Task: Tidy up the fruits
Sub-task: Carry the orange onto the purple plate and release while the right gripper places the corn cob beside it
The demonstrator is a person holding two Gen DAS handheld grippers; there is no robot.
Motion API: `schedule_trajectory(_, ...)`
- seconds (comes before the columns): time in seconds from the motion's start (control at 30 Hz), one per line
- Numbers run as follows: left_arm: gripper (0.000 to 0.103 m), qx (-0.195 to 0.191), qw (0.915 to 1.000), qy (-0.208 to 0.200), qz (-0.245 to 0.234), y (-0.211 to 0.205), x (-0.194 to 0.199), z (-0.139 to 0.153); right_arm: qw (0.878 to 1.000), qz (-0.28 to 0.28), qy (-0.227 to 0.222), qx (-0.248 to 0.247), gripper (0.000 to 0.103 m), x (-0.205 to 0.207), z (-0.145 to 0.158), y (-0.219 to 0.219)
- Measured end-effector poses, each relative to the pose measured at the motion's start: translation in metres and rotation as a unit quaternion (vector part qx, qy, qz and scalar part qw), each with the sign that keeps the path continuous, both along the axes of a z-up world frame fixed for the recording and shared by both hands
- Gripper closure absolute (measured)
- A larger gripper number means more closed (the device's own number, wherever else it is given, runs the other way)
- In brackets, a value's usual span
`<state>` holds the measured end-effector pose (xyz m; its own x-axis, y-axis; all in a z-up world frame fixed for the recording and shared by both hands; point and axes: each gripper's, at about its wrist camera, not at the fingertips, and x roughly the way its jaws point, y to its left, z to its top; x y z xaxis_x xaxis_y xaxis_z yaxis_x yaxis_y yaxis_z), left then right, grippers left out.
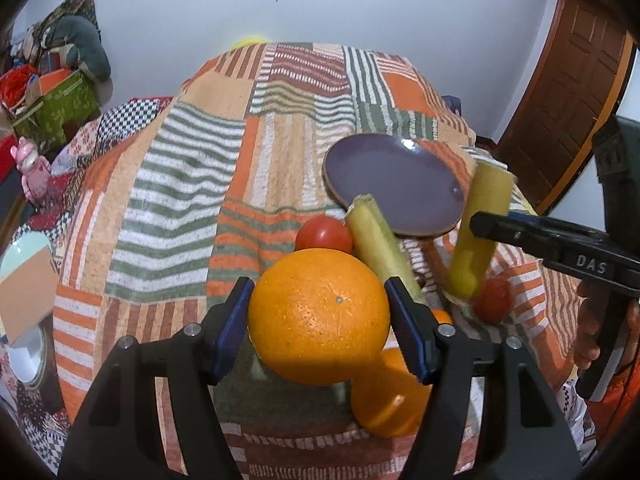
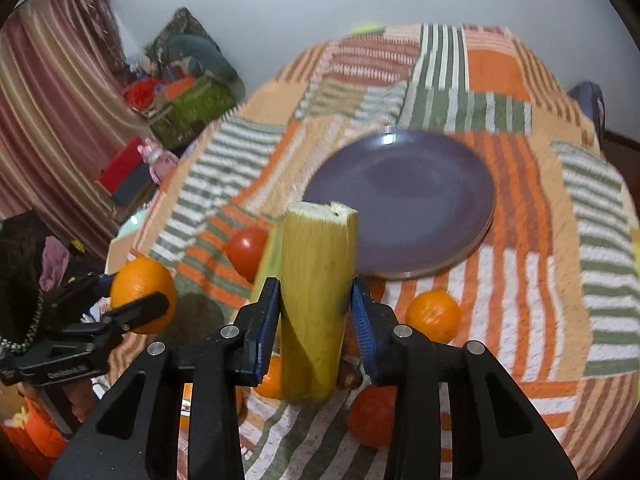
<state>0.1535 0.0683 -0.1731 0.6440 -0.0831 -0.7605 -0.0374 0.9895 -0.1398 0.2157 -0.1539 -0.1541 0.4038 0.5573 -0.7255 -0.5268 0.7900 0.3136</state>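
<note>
My left gripper (image 1: 319,312) pinches a big orange (image 1: 319,316), lifted over the striped cloth (image 1: 180,200). My right gripper (image 2: 316,312) clamps a yellow-green stalk (image 2: 318,300) upright, near edge of the purple plate (image 2: 400,200) — plate bare, w/ open cloth far and left. Tomato (image 2: 248,252) & small orange (image 2: 434,314) lie close by.

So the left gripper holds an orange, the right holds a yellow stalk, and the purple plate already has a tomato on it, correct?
Not quite. The purple plate is bare, as the right wrist view shows; the tomato lies on the cloth beside it. The left gripper does hold the orange, and the right gripper the yellow stalk.
</note>
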Motion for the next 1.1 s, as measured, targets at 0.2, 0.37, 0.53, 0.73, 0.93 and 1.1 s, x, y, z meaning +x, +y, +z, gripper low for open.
schedule_trajectory(0.2,0.037,0.009,0.9997,-0.021,-0.009,-0.015,0.012,0.018,0.999,-0.011,-0.039,0.009,0.071,0.003,0.022,-0.004)
schedule_trajectory(0.37,0.037,0.011,0.9992,-0.036,-0.013,-0.022,0.028,0.032,0.998,-0.022,-0.065,0.004,0.071,0.010,0.032,-0.010)
schedule_trajectory(0.53,0.037,0.013,0.9988,-0.045,-0.016,-0.028,0.045,0.039,0.996,-0.032,-0.078,0.002,0.071,0.017,0.039,-0.019)
schedule_trajectory(0.73,0.037,0.020,0.9983,-0.053,-0.018,-0.035,0.072,0.046,0.995,-0.041,-0.094,-0.009,0.071,0.030,0.043,-0.027)
schedule_trajectory(0.93,0.037,0.025,0.9981,-0.050,-0.024,-0.041,0.100,0.044,0.994,-0.045,-0.096,-0.029,0.071,0.048,0.036,-0.027)
schedule_trajectory(1.1,0.037,0.021,0.9990,-0.026,-0.030,-0.044,0.126,0.028,0.996,-0.046,-0.070,-0.041,0.071,0.067,0.018,-0.022)
